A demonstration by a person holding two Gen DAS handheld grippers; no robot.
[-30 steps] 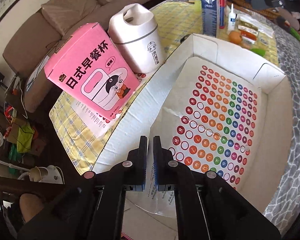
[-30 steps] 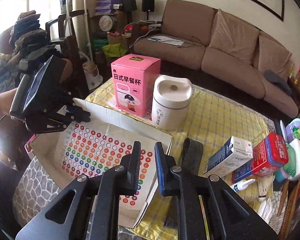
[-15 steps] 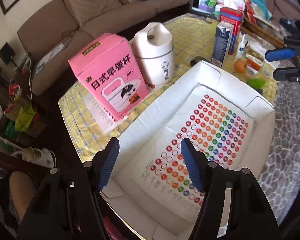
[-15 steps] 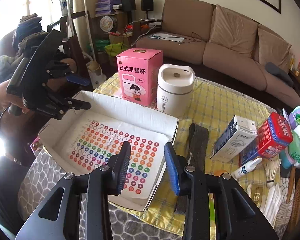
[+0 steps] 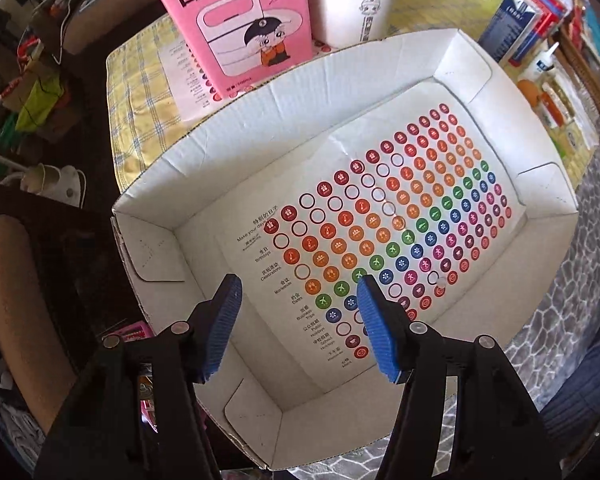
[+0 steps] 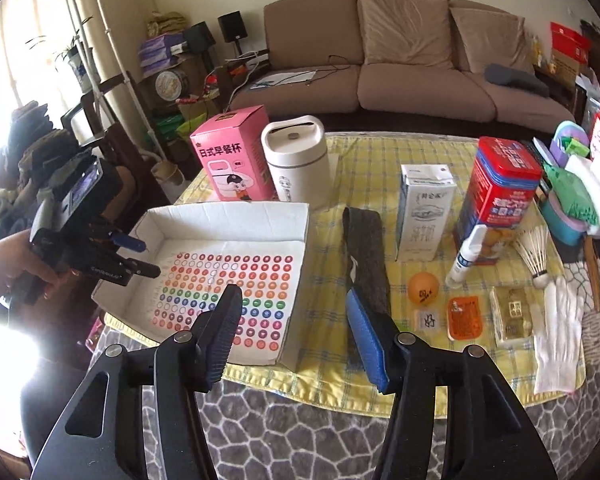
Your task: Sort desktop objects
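Observation:
A shallow white cardboard box [image 5: 172, 168] lies on the table with a sheet of coloured round stickers [image 5: 380, 220] flat inside it. My left gripper [image 5: 298, 282] points straight down over the box's near end, open, with nothing between its blue pads. In the right wrist view the same box [image 6: 228, 216] sits at the left, with the left gripper [image 6: 148, 258] held by a hand above its left corner. My right gripper [image 6: 293, 291] hovers over the box's near right corner; its jaws are opening and nothing is between them.
Behind the box stand a pink carton [image 6: 236, 156] and a white lidded cup [image 6: 296, 160]. To the right lie a dark strap [image 6: 366, 248], a milk carton [image 6: 424, 216], a red tin [image 6: 500, 184], an orange ball [image 6: 423, 285], a small bottle [image 6: 466, 256], a shuttlecock [image 6: 534, 252] and a white glove [image 6: 560, 340].
Both grippers went from shut to open. The left one tilted down over the box. The right one shifted right, bringing more of the small objects into view.

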